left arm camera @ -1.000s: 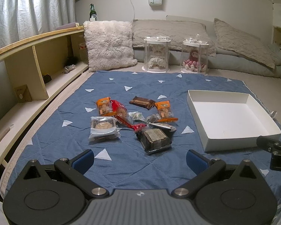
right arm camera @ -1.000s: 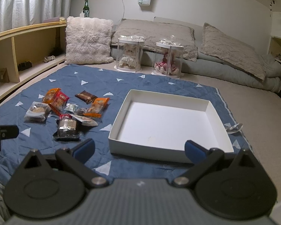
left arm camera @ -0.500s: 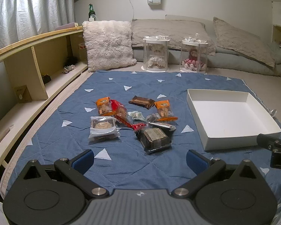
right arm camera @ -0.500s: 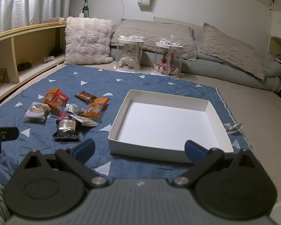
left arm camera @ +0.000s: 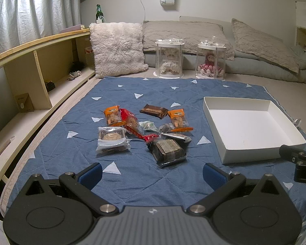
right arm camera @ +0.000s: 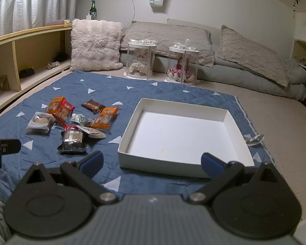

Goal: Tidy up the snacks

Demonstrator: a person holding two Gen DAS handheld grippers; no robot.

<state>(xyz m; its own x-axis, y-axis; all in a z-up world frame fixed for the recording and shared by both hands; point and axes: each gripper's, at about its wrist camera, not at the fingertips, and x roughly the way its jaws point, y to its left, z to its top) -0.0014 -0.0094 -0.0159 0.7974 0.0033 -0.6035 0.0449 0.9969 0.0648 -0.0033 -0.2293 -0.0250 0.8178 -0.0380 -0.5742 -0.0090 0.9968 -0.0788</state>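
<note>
At the far left I see a pale wooden shelf unit [left arm camera: 30,77] running along the blue quilted blanket with white triangles [left arm camera: 132,179]. My left gripper [left arm camera: 152,172] hovers low over the near part of that blanket, its blue-padded fingers [left arm camera: 91,174] spread wide with nothing between them. Just beyond it lies the heap of snacks: a clear-wrapped round cookie pack [left arm camera: 111,137] on the left, an orange packet [left arm camera: 112,116] and a red packet [left arm camera: 131,122] behind it, a dark brown wrapped bar [left arm camera: 156,110] furthest back, a second orange packet [left arm camera: 178,119] to the right, and a clear tray of dark brownies [left arm camera: 166,149] nearest me. All of them rest on the blanket, well apart from either gripper.

Right of the heap sits the shallow white cardboard box [right arm camera: 130,130], with nothing inside. My right gripper [right arm camera: 152,163] hangs in front of the box's near wall, its fingers [right arm camera: 211,163] likewise released and wide, grasping nothing.
</note>
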